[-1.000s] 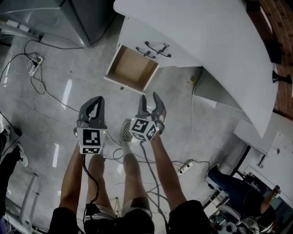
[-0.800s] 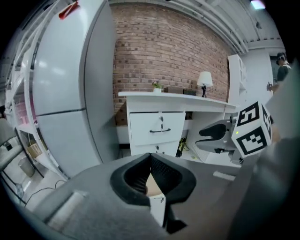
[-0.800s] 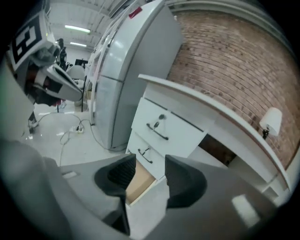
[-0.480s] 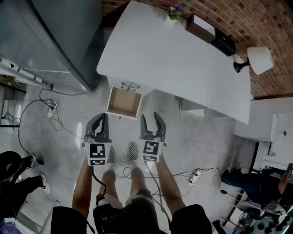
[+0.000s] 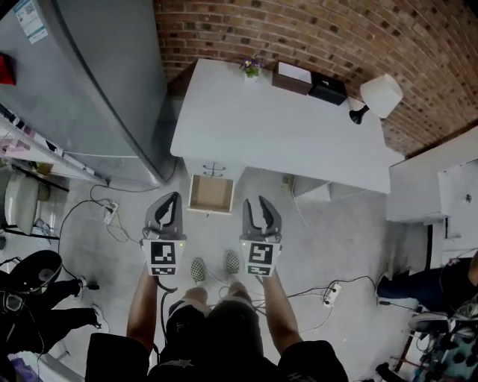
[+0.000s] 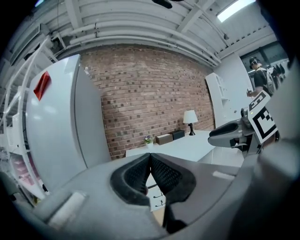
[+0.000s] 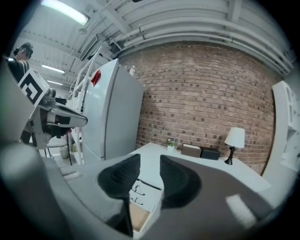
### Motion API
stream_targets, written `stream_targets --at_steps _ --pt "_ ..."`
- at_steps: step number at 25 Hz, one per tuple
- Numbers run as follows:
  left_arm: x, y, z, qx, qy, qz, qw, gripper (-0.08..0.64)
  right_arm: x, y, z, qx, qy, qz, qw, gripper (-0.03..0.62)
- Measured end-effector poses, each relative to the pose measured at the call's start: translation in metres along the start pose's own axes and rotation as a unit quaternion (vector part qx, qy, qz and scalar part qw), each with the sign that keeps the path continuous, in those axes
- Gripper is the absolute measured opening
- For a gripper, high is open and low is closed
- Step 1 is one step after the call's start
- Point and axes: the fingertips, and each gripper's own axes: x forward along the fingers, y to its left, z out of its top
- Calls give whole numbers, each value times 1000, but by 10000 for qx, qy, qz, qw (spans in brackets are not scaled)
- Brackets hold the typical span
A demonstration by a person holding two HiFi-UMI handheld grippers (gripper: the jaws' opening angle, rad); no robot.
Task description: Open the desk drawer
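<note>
Head view is showing the opened drawer (image 5: 210, 194) lying ahead, nearer the clenched empty left fingers (image 5: 176, 205) than the released, just-narrowing, empty right fingers (image 5: 249, 215).

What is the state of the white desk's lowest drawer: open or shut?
Open: the lowest white drawer stands pulled out, its brown inside showing.

A staged home-office corner inside a lab or workshop hall is being shown. A domestic look is being given by the brick wall (image 5: 299, 30), the white desk (image 5: 284, 127) with a lamp (image 5: 379, 95) at its far right corner and a plant (image 5: 251, 67) at its far edge, and the fridge (image 5: 97, 82) beside it. The hall is being betrayed by bare ceiling beams (image 6: 140, 28), strip lights (image 7: 65, 11), and cables (image 5: 357, 279) and a power strip (image 5: 331, 293) lying on the concrete floor (image 5: 336, 231).
</note>
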Motion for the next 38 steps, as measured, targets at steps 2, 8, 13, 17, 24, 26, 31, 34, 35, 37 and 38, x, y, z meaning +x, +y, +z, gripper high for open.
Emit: stream_targets --at_steps 2,8,13,17,24,26,31,34,35,37,38 --pt "-15 5 20 8 -120 31 9999 11 -20 -1 17 72 -112 -96 9999 129" --pt "-53 11 57 -77 -338 90 9994 11 -70 -6 59 172 -523 -318 9980 87" --pt "-73 14 59 -293 -372 227 9986 11 -95 -11 70 136 -749 -387 9963 11" --pt "-75 14 58 -377 -371 254 9983 11 -98 -12 68 94 -670 -359 9971 6" --pt "-72 6 61 -324 -400 166 9985 11 -92 -9 68 29 -604 -329 9976 6" --pt "-71 8 62 -324 -385 165 9986 11 -91 -6 69 -5 -565 -324 9979 6" --pt "-68 6 64 -300 -437 115 9985 11 -89 -6 71 45 -648 -313 9974 6" --pt "-67 4 62 -307 -411 87 9986 11 -90 -7 72 62 -671 -300 9973 6" --pt "-67 3 62 -313 -414 78 9986 11 -90 -7 72 64 -666 -298 9973 6" --pt "-66 3 62 -328 -400 86 9986 11 -89 -7 71 65 -657 -303 9974 6" --pt "-66 4 63 -331 -401 90 9986 11 -89 -7 71 66 -654 -304 9974 6"
